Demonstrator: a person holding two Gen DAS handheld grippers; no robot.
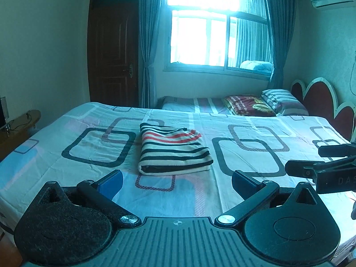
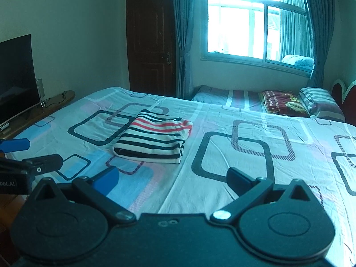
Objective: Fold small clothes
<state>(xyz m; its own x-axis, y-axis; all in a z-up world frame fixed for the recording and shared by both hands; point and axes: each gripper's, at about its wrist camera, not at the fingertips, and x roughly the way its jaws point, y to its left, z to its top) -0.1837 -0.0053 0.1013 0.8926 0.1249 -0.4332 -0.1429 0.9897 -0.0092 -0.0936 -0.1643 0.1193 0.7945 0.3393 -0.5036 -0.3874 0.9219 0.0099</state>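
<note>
Television [image 2: 15, 80] shows only in right wrist view, beside bed [image 2: 222, 189].

Daylight from window [image 1: 213, 29] at 12 o'clock, blown out to white glare. Room dimmer, teal colour cast. Bed [image 2: 222, 133] softly lit, faint shadows. Strong fisheye bending at edges, dark corners. Near foreground slightly soft.

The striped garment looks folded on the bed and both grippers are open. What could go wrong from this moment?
1. The striped garment has a loose upper layer with red stripes; it might slide or spring open if bumped.
2. The left gripper and right gripper hang close together near the bed's edge; they might collide.
3. A regrasp could catch the bedsheet beneath and drag the fold.
</note>
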